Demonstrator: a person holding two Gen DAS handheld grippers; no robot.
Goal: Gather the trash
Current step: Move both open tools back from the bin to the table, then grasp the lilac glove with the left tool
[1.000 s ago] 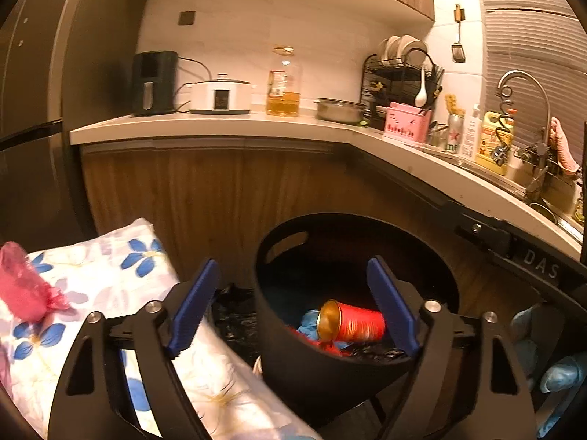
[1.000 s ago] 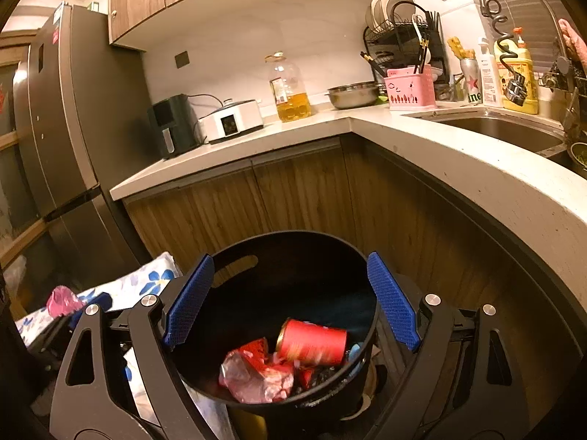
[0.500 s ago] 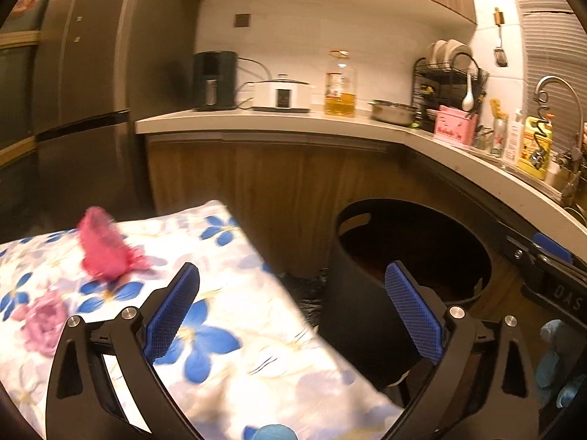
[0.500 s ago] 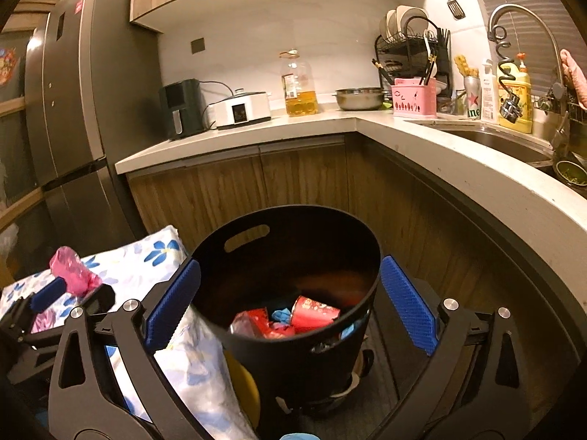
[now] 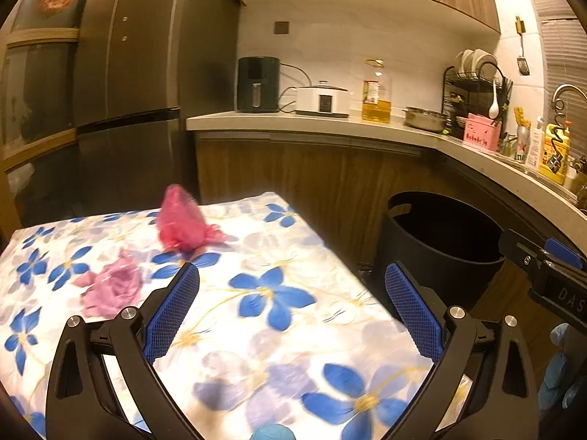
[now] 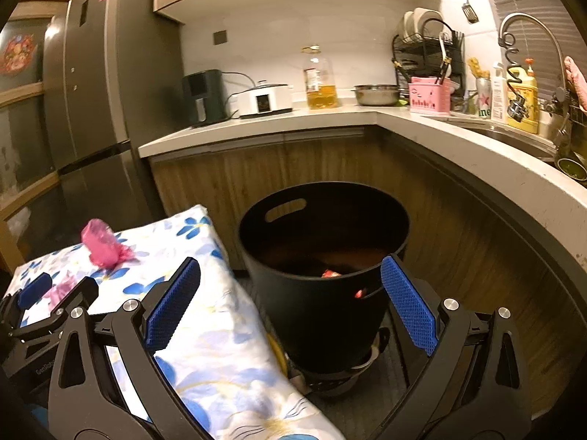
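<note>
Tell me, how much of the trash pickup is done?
Partly done: some red trash already lies in the black bin. Nothing is in hand; the left gripper and right gripper are both open and empty. Left: a crumpled pink wrapper and a paler pink one on the floral cloth.

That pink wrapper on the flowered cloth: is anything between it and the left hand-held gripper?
Nothing visible. The left hand-held gripper is open and empty, and only bare flowered cloth lies between it and the pink wrapper. A purple wrapper sits off to the left.
</note>
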